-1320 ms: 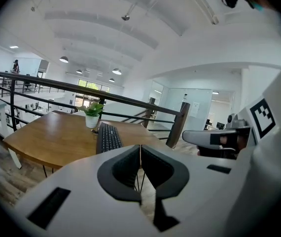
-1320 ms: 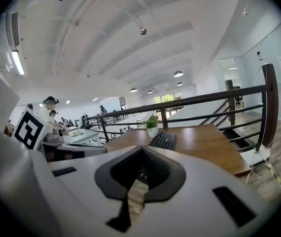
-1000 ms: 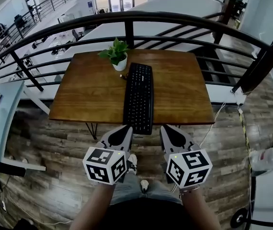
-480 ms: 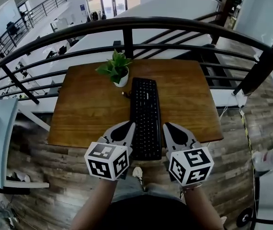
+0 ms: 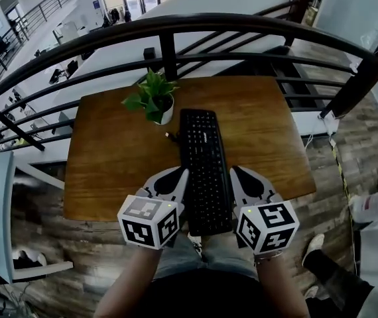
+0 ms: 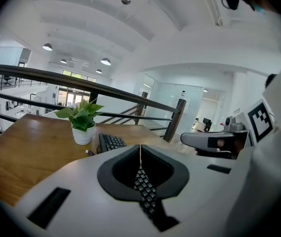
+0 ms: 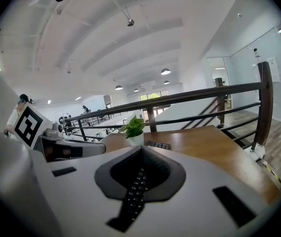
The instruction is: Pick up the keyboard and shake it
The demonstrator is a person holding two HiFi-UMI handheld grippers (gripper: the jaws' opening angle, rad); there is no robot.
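No text is readable, not even on the keyboard.

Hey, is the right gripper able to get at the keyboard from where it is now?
Probably yes: the right gripper is right beside the keyboard, with nothing between them, though its jaws are shut and must open first.

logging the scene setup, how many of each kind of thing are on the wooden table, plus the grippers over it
keyboard: 1
potted plant: 1
grippers: 2, left gripper and right gripper
total: 4
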